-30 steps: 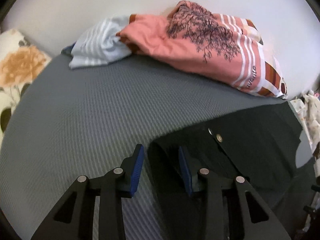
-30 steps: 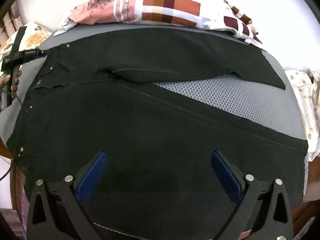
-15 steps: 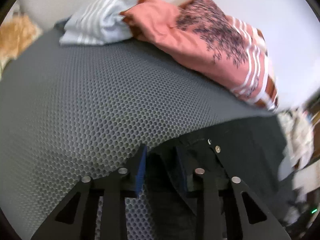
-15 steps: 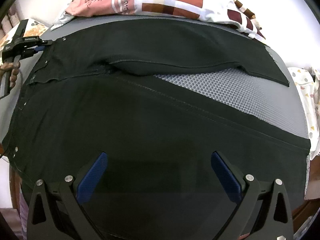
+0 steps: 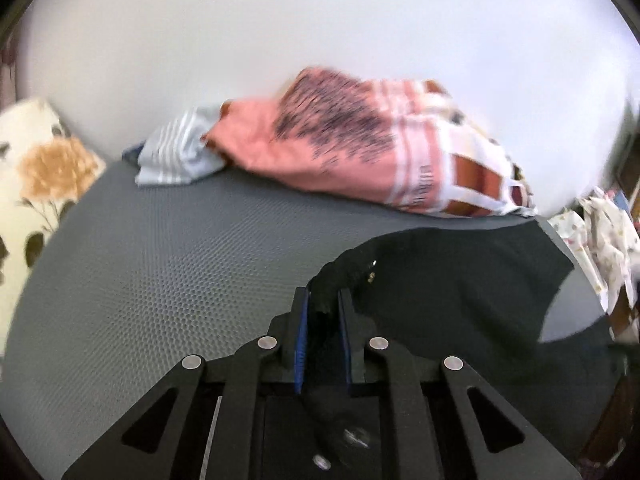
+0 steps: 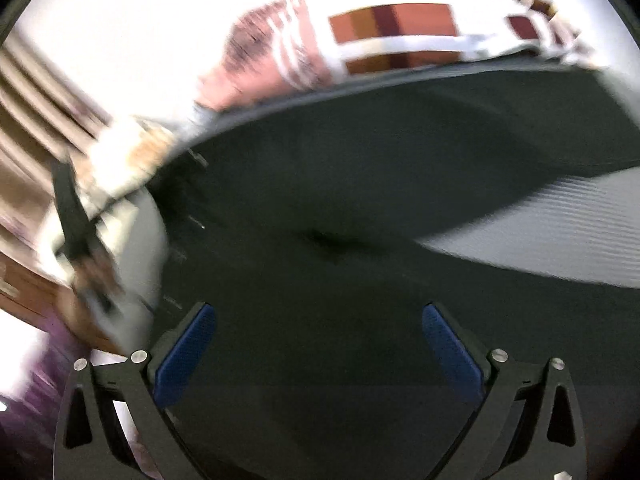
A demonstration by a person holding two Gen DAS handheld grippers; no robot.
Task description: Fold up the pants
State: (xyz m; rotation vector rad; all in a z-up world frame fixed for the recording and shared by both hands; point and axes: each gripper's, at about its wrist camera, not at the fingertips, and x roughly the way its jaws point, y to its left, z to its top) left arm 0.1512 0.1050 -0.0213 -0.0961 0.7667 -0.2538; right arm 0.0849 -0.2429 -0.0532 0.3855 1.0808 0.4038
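Since a second ago my left tongs (image 5: 323,300) have closed onto the waistband corner of the black pants (image 5: 460,280) and lifted it off the grey mesh surface (image 5: 160,280); cloth bunches between the blue pads (image 5: 301,336), rivets just beyond; right tongs (image 6: 316,340) stand wide and hold nothing, hovering over the near leg.

Pants (image 6: 360,200) lie spread, long axis running away to my right, legs parting with a wedge of mesh between; left hand has the far waist corner, so I judge the fold comes toward me over the near leg.

Room: bare mesh to the left; pink printed bedding (image 5: 360,152) and striped cloth (image 5: 176,152) crowd the far edge; floral pillow (image 5: 44,168) at left; right view blurred.
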